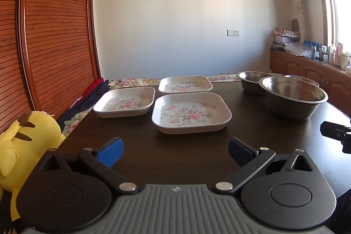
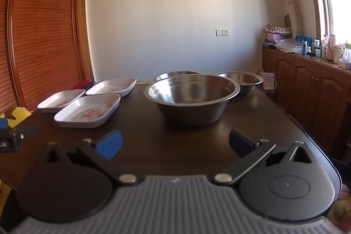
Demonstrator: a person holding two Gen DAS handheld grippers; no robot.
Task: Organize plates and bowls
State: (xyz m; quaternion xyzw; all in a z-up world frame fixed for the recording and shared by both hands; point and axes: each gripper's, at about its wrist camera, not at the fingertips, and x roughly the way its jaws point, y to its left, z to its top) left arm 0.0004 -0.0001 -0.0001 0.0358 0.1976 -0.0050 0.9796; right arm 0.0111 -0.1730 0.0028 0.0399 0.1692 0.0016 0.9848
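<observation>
I have both tools hovering over the near edge of the dark tabletop [image 1: 136, 159]. The left hand-held gripper [image 1: 175, 151] has its blue-padded fingers spread as wide as they go, with nothing between them; the right hand-held gripper [image 2: 175, 144] is spread just as wide and grips nothing either.

Ahead of the left one lie three square floral plates: the nearest plate [image 1: 191, 113] straight in front, a second plate [image 1: 125, 102] to its left, and a third plate [image 1: 185, 84] behind, each close to its neighbours (I cannot tell whether their rims touch). Ahead of the right one stands a large steel bowl [image 2: 191, 98], upright, with two smaller steel bowls behind it, one at the back left [image 2: 175, 74] and one at the back right [image 2: 241, 79].
</observation>
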